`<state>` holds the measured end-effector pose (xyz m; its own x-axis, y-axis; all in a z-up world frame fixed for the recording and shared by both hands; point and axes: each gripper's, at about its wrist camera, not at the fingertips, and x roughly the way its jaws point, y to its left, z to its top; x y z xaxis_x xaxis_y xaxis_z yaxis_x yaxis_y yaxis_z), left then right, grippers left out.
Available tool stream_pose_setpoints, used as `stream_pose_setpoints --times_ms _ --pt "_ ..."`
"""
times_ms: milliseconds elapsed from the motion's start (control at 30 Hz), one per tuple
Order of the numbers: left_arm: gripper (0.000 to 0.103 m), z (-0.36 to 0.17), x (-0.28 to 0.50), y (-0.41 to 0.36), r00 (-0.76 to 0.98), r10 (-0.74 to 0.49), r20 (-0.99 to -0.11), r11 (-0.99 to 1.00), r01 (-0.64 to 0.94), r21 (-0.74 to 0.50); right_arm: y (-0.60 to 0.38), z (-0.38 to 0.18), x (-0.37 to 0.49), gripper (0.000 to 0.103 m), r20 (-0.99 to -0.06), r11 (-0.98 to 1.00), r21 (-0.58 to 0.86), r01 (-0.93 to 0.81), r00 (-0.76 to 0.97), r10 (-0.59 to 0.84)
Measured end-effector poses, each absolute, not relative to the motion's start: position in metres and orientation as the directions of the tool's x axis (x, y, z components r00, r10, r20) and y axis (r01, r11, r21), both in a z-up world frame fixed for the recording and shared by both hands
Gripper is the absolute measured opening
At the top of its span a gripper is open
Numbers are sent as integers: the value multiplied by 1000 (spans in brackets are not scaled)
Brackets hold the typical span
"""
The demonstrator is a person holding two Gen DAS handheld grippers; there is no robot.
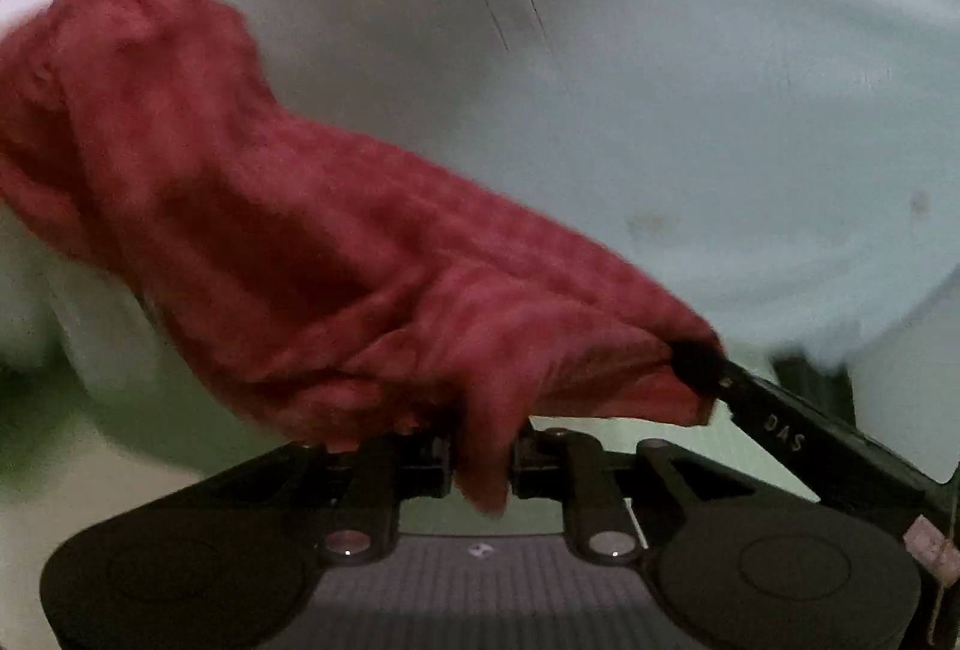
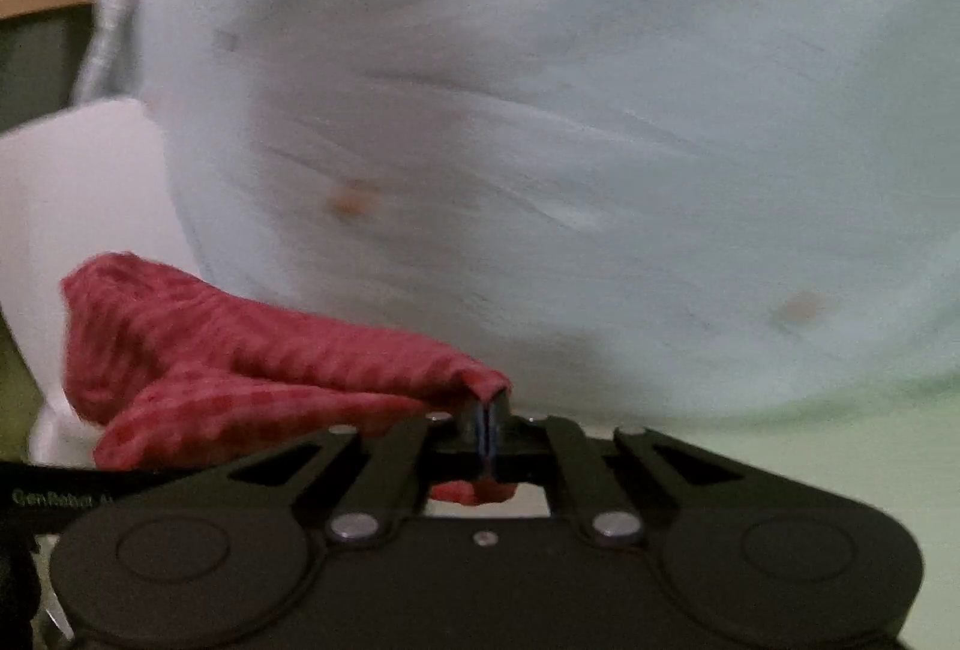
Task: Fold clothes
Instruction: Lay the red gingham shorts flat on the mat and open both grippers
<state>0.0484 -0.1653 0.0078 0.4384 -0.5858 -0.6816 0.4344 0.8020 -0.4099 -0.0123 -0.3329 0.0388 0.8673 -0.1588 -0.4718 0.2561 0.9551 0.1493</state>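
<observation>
Left tool [image 1: 483, 461]: angled downward; clamped on a bunched fold of the red cloth [image 1: 252, 242]
Right tool [image 2: 487, 425]: pressed together on the red cloth's corner [image 2: 240, 368]
Red cloth: held stretched between both tools, above the pale table [image 1: 660, 110]; view blurred

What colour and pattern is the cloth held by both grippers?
Red cloth with a faint darker check, clearest in the right wrist view.
</observation>
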Motion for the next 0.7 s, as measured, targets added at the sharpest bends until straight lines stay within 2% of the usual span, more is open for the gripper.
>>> stream_pose_setpoints --times_ms 133,200,267,300,333,367,467,500,567,700 --pt "36 -60 -18 -229 305 -507 -806 846 356 -397 -425 -36 -98 2 -671 925 10 379 689 -275" --pt "36 -89 -42 -249 248 -447 -860 880 297 -371 -472 -81 -138 8 -775 904 -48 426 555 -303" --pt "36 -100 -54 -252 225 -411 -883 903 229 -362 -505 -105 -172 12 -827 886 -65 459 473 -305" --pt "38 -103 -58 -251 226 -400 -888 911 199 -360 -517 -110 -188 23 -837 877 -57 478 456 -302" --pt "43 -105 -62 -250 226 -390 -893 918 168 -358 -526 -110 -202 30 -839 870 -37 493 457 -295" --pt "48 -104 -58 -245 241 -375 -895 926 145 -349 -533 -109 -212 41 -837 865 -16 502 466 -286" --pt "51 -97 -51 -234 284 -334 -899 942 83 -324 -533 -100 -210 50 -816 874 15 486 511 -270" --pt "53 -93 -50 -231 299 -324 -897 945 69 -318 -532 -98 -208 58 -808 878 24 479 526 -265" --pt "65 -88 -48 -229 331 -313 -890 948 57 -312 -530 -97 -204 67 -795 885 15 464 542 -271" --pt "77 -78 -38 -218 384 -261 -885 963 47 -264 -529 -93 -207 81 -754 902 -10 432 589 -291"
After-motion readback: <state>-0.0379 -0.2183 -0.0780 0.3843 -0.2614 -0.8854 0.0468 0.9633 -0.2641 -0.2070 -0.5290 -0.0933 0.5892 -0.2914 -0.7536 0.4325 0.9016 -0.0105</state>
